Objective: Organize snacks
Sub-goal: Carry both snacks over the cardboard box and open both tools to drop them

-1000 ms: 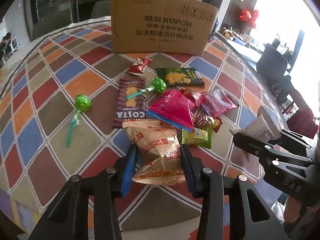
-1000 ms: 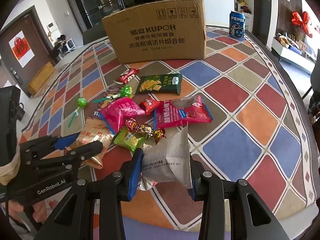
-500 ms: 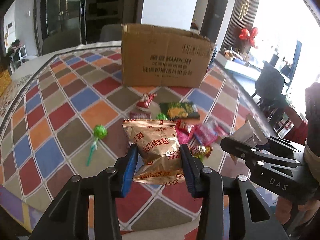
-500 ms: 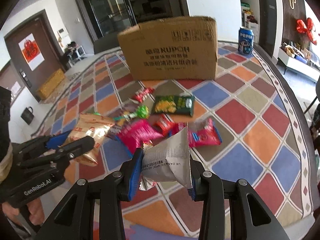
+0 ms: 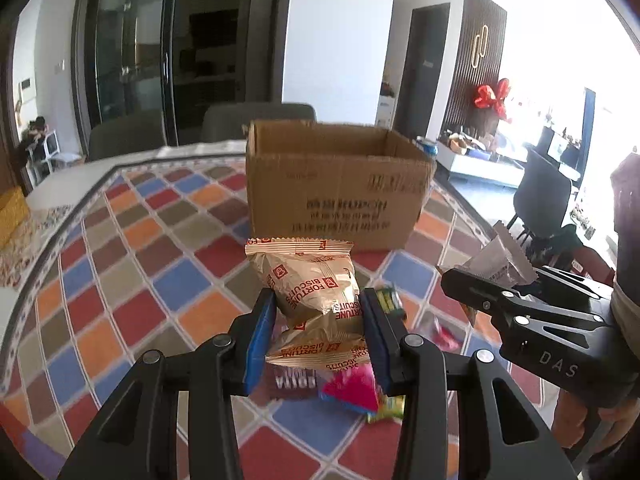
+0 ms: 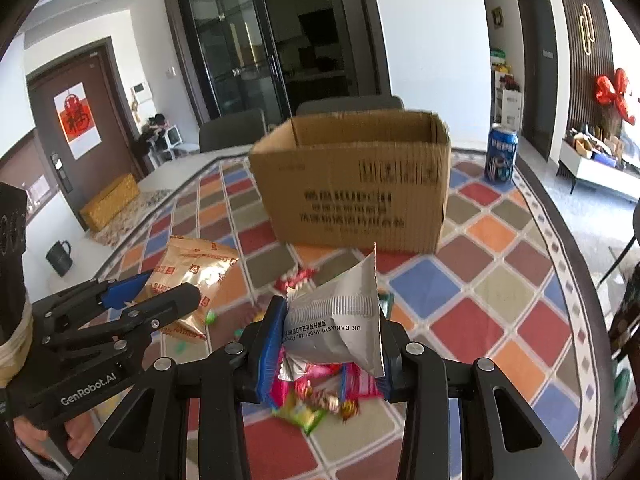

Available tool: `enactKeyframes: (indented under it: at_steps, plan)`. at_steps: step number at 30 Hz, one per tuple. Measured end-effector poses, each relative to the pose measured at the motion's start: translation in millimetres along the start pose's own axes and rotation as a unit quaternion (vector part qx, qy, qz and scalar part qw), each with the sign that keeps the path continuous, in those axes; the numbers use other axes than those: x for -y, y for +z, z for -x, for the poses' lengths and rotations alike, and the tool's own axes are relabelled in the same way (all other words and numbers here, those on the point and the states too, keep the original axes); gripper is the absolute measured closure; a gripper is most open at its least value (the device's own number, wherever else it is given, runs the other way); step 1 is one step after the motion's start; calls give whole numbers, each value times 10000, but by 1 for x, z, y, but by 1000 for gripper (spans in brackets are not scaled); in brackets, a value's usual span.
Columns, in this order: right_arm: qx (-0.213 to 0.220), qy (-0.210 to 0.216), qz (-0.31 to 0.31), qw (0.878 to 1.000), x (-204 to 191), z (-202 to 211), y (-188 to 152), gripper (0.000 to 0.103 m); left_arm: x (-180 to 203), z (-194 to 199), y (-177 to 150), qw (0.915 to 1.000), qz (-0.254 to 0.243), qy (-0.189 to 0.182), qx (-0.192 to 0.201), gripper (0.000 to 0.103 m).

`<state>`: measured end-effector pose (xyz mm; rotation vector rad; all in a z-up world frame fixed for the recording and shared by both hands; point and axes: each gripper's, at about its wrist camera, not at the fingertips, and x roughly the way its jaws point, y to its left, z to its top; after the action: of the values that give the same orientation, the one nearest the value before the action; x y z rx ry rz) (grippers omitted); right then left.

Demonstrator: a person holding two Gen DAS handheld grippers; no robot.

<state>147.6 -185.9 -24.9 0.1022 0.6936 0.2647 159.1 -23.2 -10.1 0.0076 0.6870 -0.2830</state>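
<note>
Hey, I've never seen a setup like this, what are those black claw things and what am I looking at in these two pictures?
Those are hand-held grippers, one in each of a person's hands, with no robot arm. Each carries a fisheye camera looking along its two fingers, so one picture comes from each gripper. The left gripper is shut on a gold biscuit packet. The right gripper is shut on a silver packet. Both are raised above a table with a colourful diamond-patterned cloth. Loose snacks lie on the cloth below. Beyond them stands an open cardboard box, and a blue Pepsi can stands to its right.
</note>
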Motion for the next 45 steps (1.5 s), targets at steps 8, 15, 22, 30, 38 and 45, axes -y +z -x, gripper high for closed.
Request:
enactKeyframes:
  at_steps: [8,15,22,30,38,45]
  plan:
    - [363,-74,55,9993,4,-4,42,63,-5,-4,46,9993,-68,-20,372,61]
    - [594,-103,145,9981,9,-13,87,63,-11,-10,89,9979,-139,11,638,61]
    - [551,-193,305,9978,12,-32,122,63,-17,-26,124,9979,-239,-93,602,61]
    - [319,-159,248,9991,18,-62,155,63,-22,-65,154,9975,-341,-352,506,61]
    - [84,-191,188,9996,30,-90,172,63,-22,-110,171,9984,-460,-251,230,60]
    - [-65,-543,185,9983,36,-111,178,43,-31,-123,173,9992,-365,-9,145,36]
